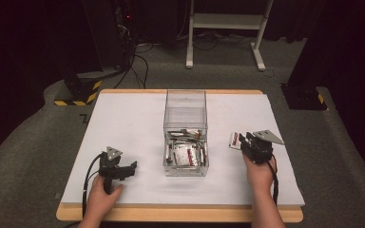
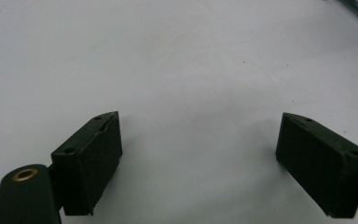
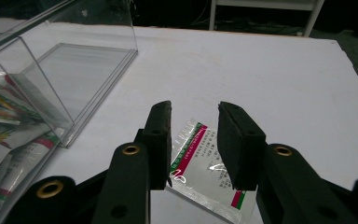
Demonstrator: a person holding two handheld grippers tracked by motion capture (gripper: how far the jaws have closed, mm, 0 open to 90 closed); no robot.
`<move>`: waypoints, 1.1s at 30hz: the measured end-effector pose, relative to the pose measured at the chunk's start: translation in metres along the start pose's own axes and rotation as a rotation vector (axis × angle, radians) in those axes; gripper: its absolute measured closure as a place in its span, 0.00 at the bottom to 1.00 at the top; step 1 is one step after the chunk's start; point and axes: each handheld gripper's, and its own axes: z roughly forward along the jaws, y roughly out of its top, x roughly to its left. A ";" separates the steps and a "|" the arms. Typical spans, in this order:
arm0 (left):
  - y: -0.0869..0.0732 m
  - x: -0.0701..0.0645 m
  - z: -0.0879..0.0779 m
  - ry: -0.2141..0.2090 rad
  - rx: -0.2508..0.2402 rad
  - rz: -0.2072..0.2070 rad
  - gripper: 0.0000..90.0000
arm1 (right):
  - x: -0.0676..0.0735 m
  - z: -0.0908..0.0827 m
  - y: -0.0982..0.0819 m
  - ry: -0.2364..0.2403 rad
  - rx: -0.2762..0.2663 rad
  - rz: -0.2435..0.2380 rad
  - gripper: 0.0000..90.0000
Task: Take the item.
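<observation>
A small clear sachet [image 3: 200, 161] with a red-and-green stripe and printed text lies flat on the white table mat, also seen right of the box as a sachet [image 1: 235, 140]. My right gripper [image 3: 193, 140] hovers just over it, jaws a little apart on either side of it, with no pad pressing on it; from above, the right gripper [image 1: 246, 141] points left. A clear plastic box [image 1: 185, 102] stands mid-table holding several similar sachets [image 1: 185, 154]. My left gripper [image 1: 132, 166] rests at the front left, and in its own view the left gripper [image 2: 198, 140] is wide open over bare mat.
The white mat [image 1: 123, 123] lies on a wooden tabletop [image 1: 180, 214]. The clear box wall [image 3: 88, 60] stands close to the left of my right gripper. Behind the table are a white frame [image 1: 228, 28], cables and a yellow-black striped base [image 1: 78, 92].
</observation>
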 end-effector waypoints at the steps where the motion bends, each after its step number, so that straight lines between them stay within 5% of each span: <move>1: 0.000 0.000 0.000 0.000 0.000 0.000 0.16 | 0.001 -0.001 0.000 0.002 -0.004 -0.008 0.73; 12: 0.000 0.000 0.000 0.000 0.000 0.000 0.16 | 0.022 -0.009 -0.002 0.043 0.007 -0.048 0.66; 29: 0.000 0.000 0.000 0.001 0.000 0.001 0.16 | 0.054 0.015 -0.048 0.106 0.252 -0.126 0.51; 33: 0.000 0.000 0.000 0.001 0.001 0.002 0.16 | 0.054 0.015 -0.050 0.108 0.248 -0.127 0.49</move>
